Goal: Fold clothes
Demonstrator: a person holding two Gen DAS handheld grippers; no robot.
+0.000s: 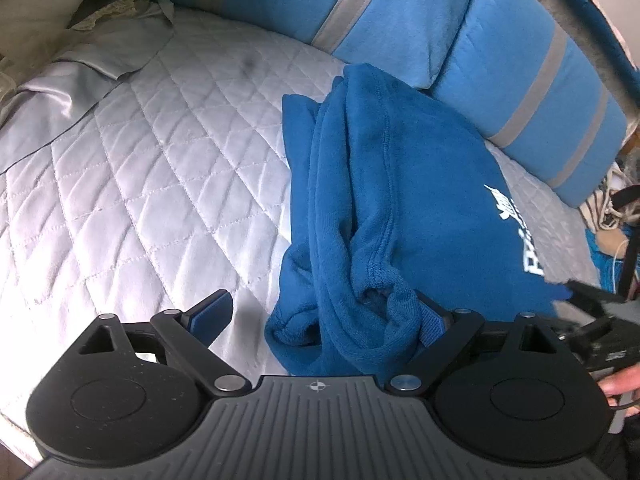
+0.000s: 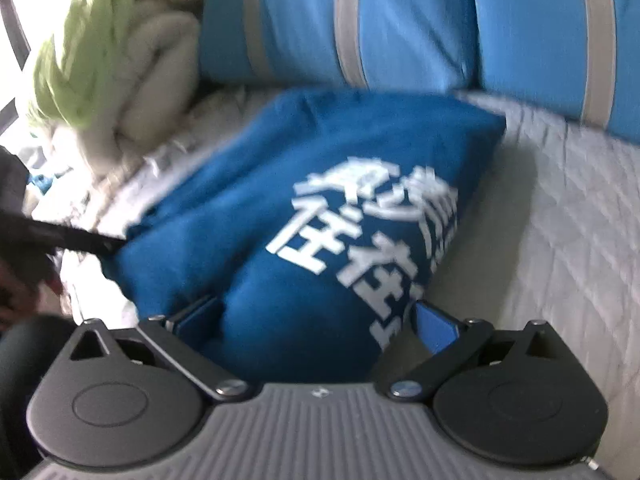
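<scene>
Left wrist view: the left gripper (image 1: 320,312) stands released, jaws wide apart. The bunched hem of the blue sweatshirt (image 1: 384,184) lies between them, against the pad at 3 o'clock only; the pad at 9 o'clock hangs clear over the quilted bedcover (image 1: 160,152). The garment lies on the cover from centre towards 1 o'clock, its far end against the striped blue pillows (image 1: 520,92). It is rumpled, plush, with ridged folds.

Right wrist view (blurred): the right gripper (image 2: 316,320) also has wide jaws with cloth filling the gap; whether it grips cannot be told. White printed lettering (image 2: 360,232) faces up. Judged best practice: flatten the bundle and square the edges before the next fold.
</scene>
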